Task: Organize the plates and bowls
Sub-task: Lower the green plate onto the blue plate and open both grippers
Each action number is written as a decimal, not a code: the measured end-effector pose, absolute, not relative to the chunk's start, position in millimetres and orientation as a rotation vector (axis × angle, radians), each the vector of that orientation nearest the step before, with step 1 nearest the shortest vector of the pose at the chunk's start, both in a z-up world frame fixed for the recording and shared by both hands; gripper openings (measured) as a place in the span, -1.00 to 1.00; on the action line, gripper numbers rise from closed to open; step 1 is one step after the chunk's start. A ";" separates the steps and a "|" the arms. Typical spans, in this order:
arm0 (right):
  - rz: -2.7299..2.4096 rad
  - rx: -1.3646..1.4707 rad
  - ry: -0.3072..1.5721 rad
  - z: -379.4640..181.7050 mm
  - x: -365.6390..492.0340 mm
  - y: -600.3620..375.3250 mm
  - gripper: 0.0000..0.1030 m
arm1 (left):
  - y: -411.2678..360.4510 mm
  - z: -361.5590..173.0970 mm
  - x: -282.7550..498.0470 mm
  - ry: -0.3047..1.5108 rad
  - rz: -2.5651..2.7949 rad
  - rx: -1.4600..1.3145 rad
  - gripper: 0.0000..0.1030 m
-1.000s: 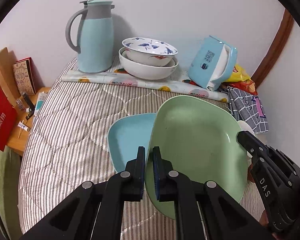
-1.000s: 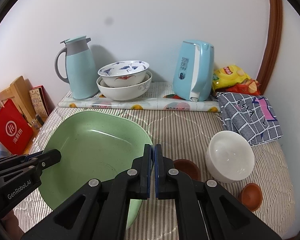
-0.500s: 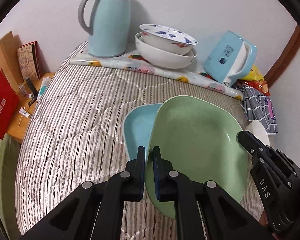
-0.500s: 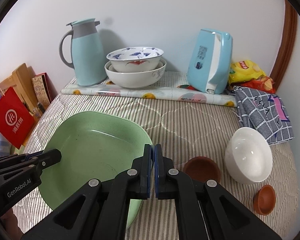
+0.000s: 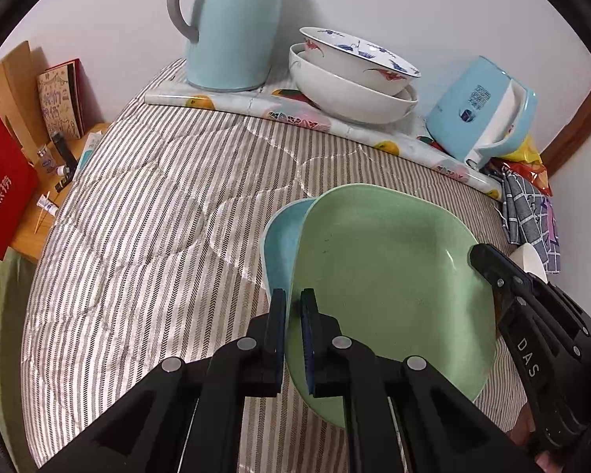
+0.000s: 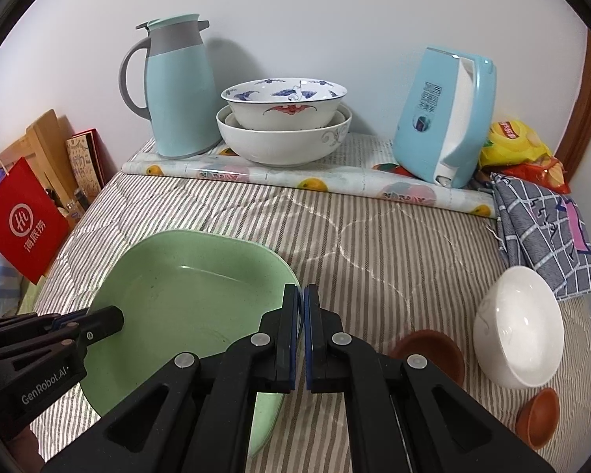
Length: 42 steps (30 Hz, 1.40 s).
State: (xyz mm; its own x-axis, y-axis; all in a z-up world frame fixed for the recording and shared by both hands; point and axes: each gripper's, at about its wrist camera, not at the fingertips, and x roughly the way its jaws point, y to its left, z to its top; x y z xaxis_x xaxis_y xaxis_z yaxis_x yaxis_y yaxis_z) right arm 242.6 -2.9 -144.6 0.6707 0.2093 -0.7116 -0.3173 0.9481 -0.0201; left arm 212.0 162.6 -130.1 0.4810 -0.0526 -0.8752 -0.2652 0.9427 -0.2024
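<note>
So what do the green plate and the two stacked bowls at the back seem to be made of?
Green plate: probably melamine or wheat-straw plastic; matte, faintly speckled, with a thin rim. Painted top bowl and white bowl under it: likely glazed ceramic or porcelain, given the glossy highlights and the blue and red painted motifs. None can be confirmed by look alone.

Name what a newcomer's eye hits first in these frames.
The green plate, front and centre over the striped quilt, with the left gripper and right gripper each clamped on an opposite rim. A light blue plate peeks out behind it. At the back wall, two nested bowls sit beside a pale blue jug.
</note>
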 end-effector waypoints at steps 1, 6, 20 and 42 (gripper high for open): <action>0.302 -0.147 0.782 -145.2 245.6 -1.9 -0.94 | 162.6 -131.1 214.0 1.068 0.135 -0.330 -0.84; 0.316 -0.162 0.786 -151.8 258.7 1.6 -0.94 | 162.5 -138.3 223.8 1.080 0.151 -0.325 -0.84; 0.359 -0.195 0.777 -166.8 284.4 10.1 -0.94 | 160.3 -157.3 238.1 1.102 0.176 -0.306 -0.83; 0.417 -0.183 0.742 -163.2 285.7 6.8 -0.60 | 151.1 -148.9 226.7 1.126 0.118 -0.286 -0.59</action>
